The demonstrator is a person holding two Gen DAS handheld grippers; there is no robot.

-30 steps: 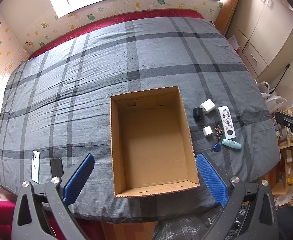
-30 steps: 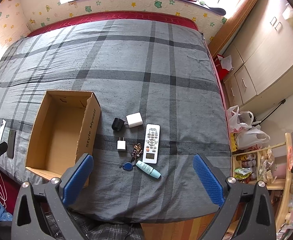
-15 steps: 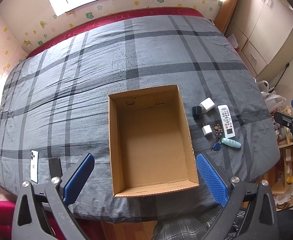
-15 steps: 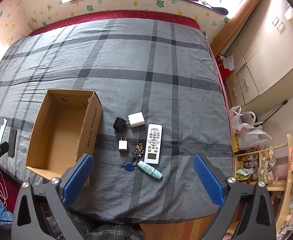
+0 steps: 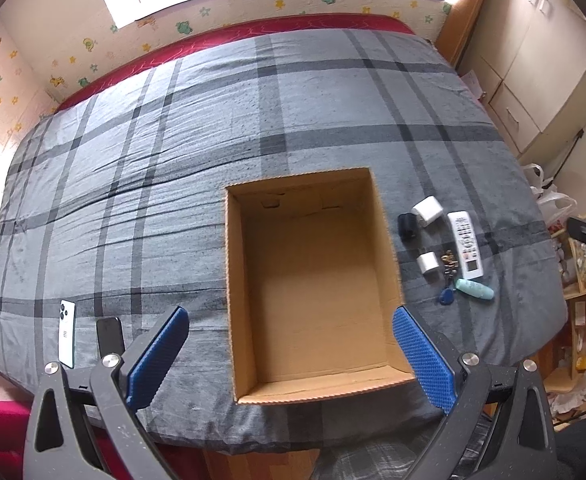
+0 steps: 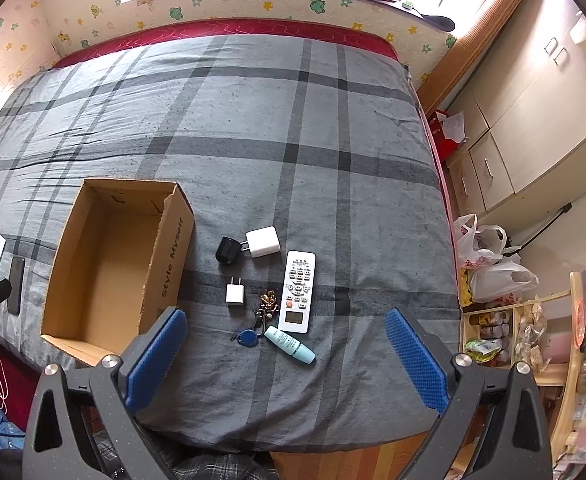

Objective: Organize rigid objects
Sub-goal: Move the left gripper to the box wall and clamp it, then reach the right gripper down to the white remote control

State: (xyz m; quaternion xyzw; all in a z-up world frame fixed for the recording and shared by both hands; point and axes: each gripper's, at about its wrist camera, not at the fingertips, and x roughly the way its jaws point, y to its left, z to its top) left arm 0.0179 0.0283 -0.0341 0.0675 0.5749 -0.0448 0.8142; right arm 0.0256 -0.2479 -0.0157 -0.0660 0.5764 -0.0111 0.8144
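Both tongs spread wide, nothing held: left gripper (image 5: 289,344) hangs over the empty cardboard box (image 5: 313,390), right gripper (image 6: 285,346) over the cluster on the grey plaid bedspread (image 6: 253,120) just right of the box. Cluster: white remote (image 6: 298,292), mint tube (image 6: 289,344) near its lower end, key bunch with blue fob (image 6: 259,320), small white charger (image 6: 235,294), bigger white charger (image 6: 263,241) touching a black adapter (image 6: 227,250). Two phones (image 5: 67,332) lie left of the box. All look light and stiff; remote best pinched across its narrow width, tube may roll, keys floppy, so take the fob.
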